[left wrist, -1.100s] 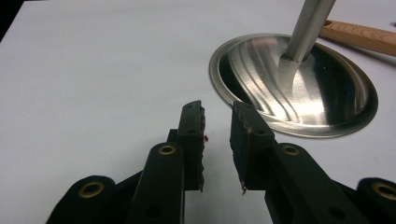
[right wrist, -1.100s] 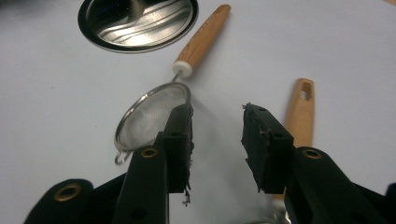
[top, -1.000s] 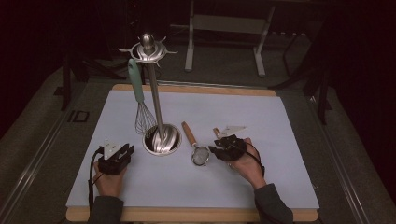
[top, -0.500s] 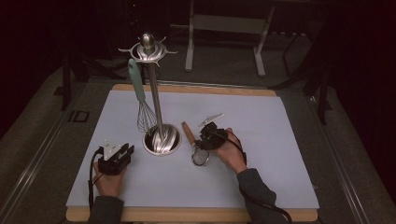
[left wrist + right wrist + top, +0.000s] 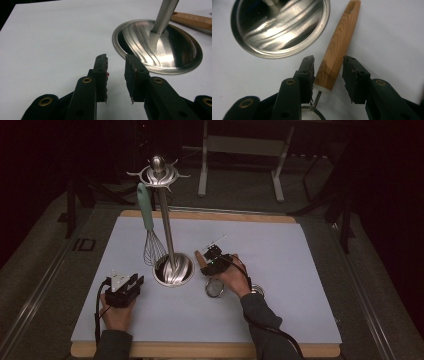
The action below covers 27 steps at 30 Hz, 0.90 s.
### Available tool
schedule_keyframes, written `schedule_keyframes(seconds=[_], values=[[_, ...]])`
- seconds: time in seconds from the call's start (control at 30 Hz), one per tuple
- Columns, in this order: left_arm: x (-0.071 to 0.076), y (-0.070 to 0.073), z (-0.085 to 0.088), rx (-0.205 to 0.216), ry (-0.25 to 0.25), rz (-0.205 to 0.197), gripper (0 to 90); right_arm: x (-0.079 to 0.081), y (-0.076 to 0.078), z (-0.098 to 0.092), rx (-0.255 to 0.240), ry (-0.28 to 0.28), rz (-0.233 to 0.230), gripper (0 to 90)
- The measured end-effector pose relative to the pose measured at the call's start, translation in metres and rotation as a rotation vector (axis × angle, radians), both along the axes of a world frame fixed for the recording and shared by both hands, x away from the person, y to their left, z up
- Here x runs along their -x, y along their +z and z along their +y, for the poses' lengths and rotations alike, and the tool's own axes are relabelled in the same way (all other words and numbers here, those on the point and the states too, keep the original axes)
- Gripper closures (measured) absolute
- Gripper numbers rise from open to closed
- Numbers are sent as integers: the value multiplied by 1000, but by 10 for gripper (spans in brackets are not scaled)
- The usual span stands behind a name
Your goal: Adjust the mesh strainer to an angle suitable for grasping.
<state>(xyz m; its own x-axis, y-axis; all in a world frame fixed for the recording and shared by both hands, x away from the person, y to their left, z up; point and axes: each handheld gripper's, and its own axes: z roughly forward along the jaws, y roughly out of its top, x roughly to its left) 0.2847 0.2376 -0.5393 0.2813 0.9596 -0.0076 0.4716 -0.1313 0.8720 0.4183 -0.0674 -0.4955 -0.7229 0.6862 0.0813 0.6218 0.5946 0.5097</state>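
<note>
While the white mat [image 5: 280, 270] carries everything, the work looks barely half begun, judged from how things lie; the tall steel utensil stand [image 5: 165, 227] rises from its round base [image 5: 279, 27] near the mat's middle, and a whisk [image 5: 150, 227] with a pale green handle already hangs from one of its top hooks, so that piece seems done; what is left, I judge, is the small strainer [image 5: 214, 287], which lies flat on the mat just right of the base, its wooden handle [image 5: 338, 45] pointing away from the person; the right gripper [image 5: 328, 72] straddles the lower end of that handle, jaws parted and just been widening, the left pad close against the wood and the right pad apart from it, so nothing is gripped yet; the left gripper [image 5: 116, 75] rests near the base on bare mat, jaws parted and just been opening, nothing between them; clamping, lifting and hooking remain.
</note>
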Motion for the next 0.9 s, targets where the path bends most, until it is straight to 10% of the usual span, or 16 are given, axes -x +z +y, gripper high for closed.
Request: schedule_keyframes(seconds=[0.9], values=[[0, 0, -1, -9, 1, -4, 713, 7, -3, -30, 21, -37, 135, 647]])
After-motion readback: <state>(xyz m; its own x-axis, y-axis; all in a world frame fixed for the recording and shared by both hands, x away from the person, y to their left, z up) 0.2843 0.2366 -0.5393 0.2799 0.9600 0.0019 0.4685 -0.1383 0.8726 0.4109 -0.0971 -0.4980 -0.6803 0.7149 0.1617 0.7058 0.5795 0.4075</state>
